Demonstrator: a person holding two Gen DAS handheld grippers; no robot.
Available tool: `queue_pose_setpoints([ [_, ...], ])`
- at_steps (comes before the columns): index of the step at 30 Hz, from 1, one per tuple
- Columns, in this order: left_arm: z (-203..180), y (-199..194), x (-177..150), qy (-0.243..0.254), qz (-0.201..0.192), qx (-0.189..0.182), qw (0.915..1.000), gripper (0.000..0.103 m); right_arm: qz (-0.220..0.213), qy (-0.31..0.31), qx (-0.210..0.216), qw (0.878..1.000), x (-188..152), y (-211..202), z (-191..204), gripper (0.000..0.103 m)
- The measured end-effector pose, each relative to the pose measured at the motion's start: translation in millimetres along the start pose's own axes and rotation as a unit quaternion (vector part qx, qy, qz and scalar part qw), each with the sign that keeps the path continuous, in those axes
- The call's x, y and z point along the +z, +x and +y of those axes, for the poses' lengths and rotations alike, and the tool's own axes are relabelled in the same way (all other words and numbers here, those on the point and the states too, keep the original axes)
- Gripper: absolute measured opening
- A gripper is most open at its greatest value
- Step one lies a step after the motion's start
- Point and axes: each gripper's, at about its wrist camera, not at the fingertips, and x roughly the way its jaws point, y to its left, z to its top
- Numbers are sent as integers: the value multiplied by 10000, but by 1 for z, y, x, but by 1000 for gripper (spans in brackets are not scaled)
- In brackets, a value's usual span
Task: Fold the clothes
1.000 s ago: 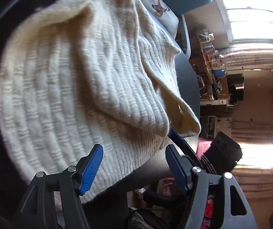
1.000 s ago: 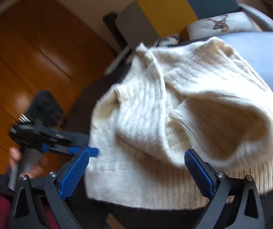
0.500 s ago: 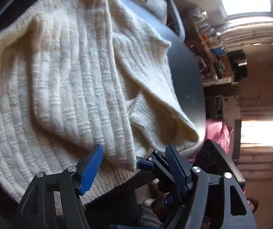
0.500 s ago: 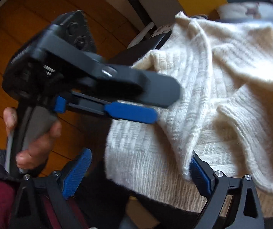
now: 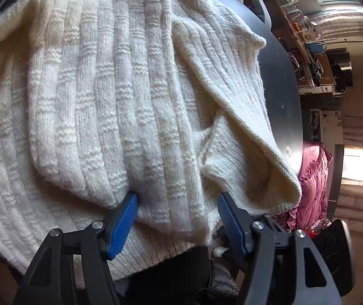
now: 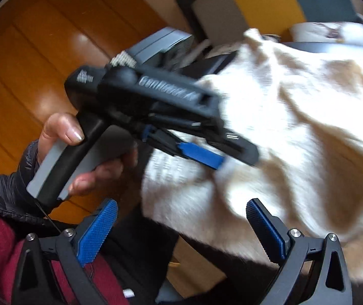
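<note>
Closing in on the cream knit sweater (image 5: 120, 96), the left gripper (image 5: 177, 209) has moved much nearer over the last sec: earlier its blue pads hung short of the near hem, now they straddle a raised fold of knit w/ fabric between them, jaws at med width and not yet pinched. Sweater lies bunched on a dark round table (image 5: 283, 81), one flap (image 5: 234, 94) folded diagonally across the body, near hem hanging over the table edge. Right gripper (image 6: 181, 228) sits low and back, jaws wide, nothing between them, hem just ahead. Right view is motion-blurred; it also shows the left tool from the side, held by the person's left hand (image 6: 79, 152), its tips on the cloth, whereas a sec ago it sat well off to the side. Judgement: left is set to pinch the fold, so a grasp looks imminent; fold itself barely begun, sweater not yet flattened. Risk: catching several layers at once.
</note>
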Motion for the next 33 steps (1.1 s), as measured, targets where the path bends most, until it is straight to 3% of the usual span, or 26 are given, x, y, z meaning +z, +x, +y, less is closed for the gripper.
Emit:
queue_pose_setpoints([
  [3, -5, 1, -1, 89, -147, 193, 9997, 60, -336, 285, -588, 9973, 1, -42, -10, 102],
  [5, -8, 3, -3, 131, -253, 320, 9991, 56, -831, 374, -1171, 9889, 1, -74, -16, 102],
  [7, -9, 2, -4, 151, -392, 448, 9981, 45, -1056, 498, -1821, 9763, 0, -87, -22, 102],
  [9, -4, 3, -9, 185, -550, 553, 9968, 34, -942, 602, -2181, 9695, -1, -83, -29, 99],
  [11, 5, 4, -19, 221, -684, 564, 9958, 29, -776, 749, -2490, 9625, -1, -73, -40, 82],
  [13, 9, 1, -20, 146, -774, 507, 9956, 23, -914, 1003, -2623, 9554, 2, -56, -39, 33],
  [14, 10, 1, -20, 123, -808, 458, 9956, 22, -1076, 1137, -2585, 9532, 3, -53, -38, 26],
  [16, 12, 0, -20, 126, -842, 390, 9956, 21, -1402, 1333, -2434, 9504, -3, -65, -41, 28],
  [17, 12, 1, -24, 133, -860, 364, 9955, 21, -1403, 1378, -2621, 9448, -5, -67, -42, 34],
  [19, 12, 2, -30, 150, -887, 326, 9954, 21, -1390, 1463, -2962, 9336, -8, -71, -46, 73],
  [22, 11, 7, -32, 114, -822, 269, 9962, 24, -1288, 1442, -3260, 9254, -6, -66, -45, 74],
  [25, 8, 9, -29, 106, -822, 261, 9962, 25, -1151, 1419, -3275, 9270, -2, -58, -43, 74],
  [26, 7, 9, -28, 104, -823, 259, 9962, 25, -1022, 1364, -3440, 9234, 1, -49, -46, 71],
  [28, 3, 10, -30, 222, -882, 320, 9953, 20, -703, 1477, -3665, 9159, 1, -31, -56, 11],
  [33, 14, -6, -37, 343, -1226, 49, 9918, 12, -1028, 1487, -3521, 9183, 11, -49, -46, 10],
])
